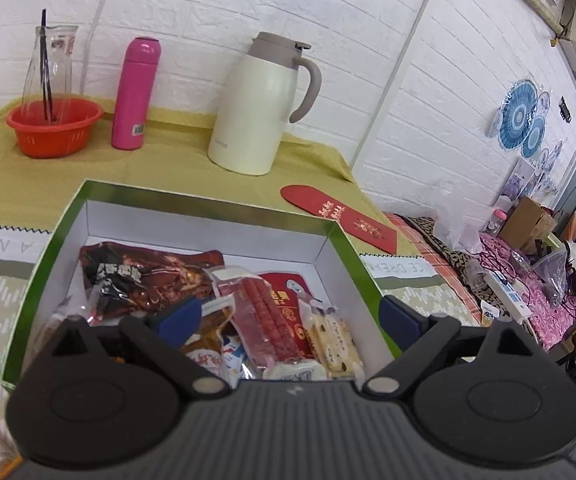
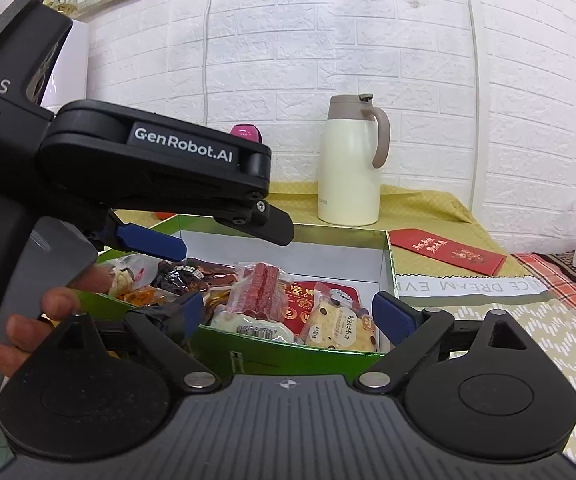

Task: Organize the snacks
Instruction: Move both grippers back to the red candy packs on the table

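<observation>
1. Left gripper (image 1: 290, 314) is hanging over the green box (image 1: 64, 216), jaws spread wide, nothing between the pads; the snacks are lying below and ahead of its tips.
2. Right gripper (image 2: 284, 312) is also standing wide open and empty, poised just short of the box's near wall, box interior straight ahead.
3. Sausage pack (image 1: 266, 316) is lying with its long axis running away from the left gripper, leaning slightly leftward toward the far wall.
4. Dark red pouch (image 1: 148, 276) is sitting ahead-left of the left tips; cheese biscuit packet (image 2: 342, 326) is resting ahead of the right gripper, between its fingers.
5. Near ends of several packets are being cut off by the gripper bodies; the labels are possibly Chinese, too small to read.
6. A hand (image 2: 54, 308) is gripping the left tool's handle.
</observation>
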A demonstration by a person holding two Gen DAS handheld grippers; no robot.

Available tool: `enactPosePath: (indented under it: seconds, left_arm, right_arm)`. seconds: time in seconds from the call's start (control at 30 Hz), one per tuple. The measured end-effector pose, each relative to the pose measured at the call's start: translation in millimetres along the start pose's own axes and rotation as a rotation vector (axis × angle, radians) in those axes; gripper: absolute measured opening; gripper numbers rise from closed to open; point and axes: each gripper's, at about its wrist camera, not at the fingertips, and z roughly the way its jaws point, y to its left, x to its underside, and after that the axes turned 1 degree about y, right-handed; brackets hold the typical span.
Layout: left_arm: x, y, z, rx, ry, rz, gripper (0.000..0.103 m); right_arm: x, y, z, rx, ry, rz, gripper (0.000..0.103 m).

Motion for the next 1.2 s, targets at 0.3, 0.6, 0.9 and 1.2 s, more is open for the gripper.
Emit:
enactPosePath:
  seconds: [0.3,0.6,0.9,1.2]
  left_arm:
    - [14.7,-5.6,-57.3,0.017,-0.027,-0.006,0.092]
    - [61.5,-0.2,-106.4,0.0,-0.044,0.014,0.092]
    - [112.1,28.2,-134.0,-0.028,-0.031,-0.085,0.092]
    - [130.0,50.7,-147.2,-0.058,-0.01,-0.142,0.092]
  right_arm:
    - [-2.0,9.2,-38.3,-0.007,-0.041,-0.018,0.103]
    - [19.9,14.0,-72.3,-0.032,-0.01,0.008,0.103]
    - [34.8,18.9,-39.8,-0.086,0.164,-0.009,0.103]
    - [27.3,30.2,4.1,-0.141,0.225,-0.017,0.103]
